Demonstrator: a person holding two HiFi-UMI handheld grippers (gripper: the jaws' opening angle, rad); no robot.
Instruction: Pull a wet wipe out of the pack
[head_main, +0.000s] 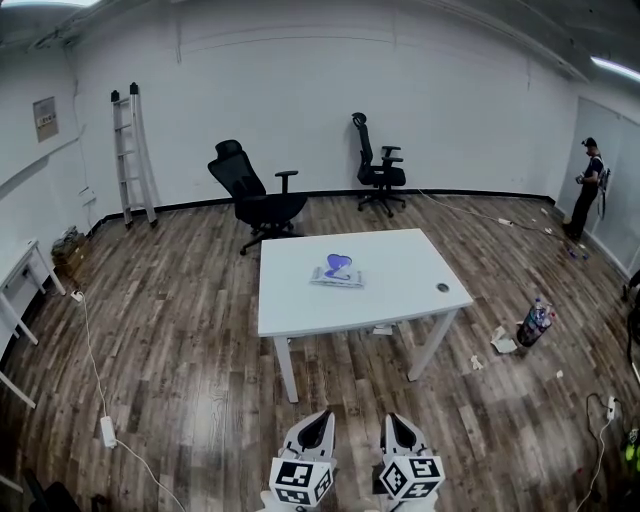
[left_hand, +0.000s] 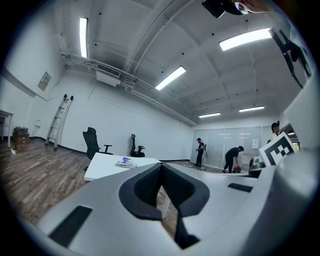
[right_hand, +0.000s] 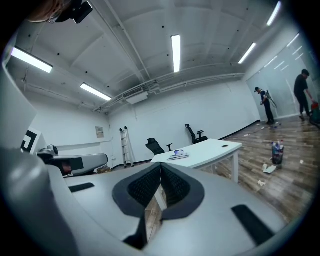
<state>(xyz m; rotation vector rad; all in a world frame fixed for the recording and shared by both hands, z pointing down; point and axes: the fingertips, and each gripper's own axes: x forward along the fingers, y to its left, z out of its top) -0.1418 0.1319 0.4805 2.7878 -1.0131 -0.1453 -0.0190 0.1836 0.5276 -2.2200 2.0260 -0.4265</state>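
A flat wet wipe pack (head_main: 338, 272) with a blue-purple lid lies near the middle of a white table (head_main: 300, 305). It also shows small and far off as the pack (left_hand: 125, 162) in the left gripper view and the pack (right_hand: 178, 155) in the right gripper view. Both grippers are well short of the table, side by side at the bottom of the head view. The left gripper (head_main: 318, 423) is shut with nothing held, its tips meeting at the left gripper (left_hand: 161, 166). My right gripper (head_main: 398, 422) is shut and empty too, tips together at the right gripper (right_hand: 161, 165).
Wood floor lies between me and the table. Two black office chairs (head_main: 256, 197) (head_main: 377, 170) stand behind it, a ladder (head_main: 132, 155) leans on the back wall. Bottles and litter (head_main: 533, 323) sit right of the table. A cable with a power brick (head_main: 107, 430) runs at left. A person (head_main: 588, 187) stands far right.
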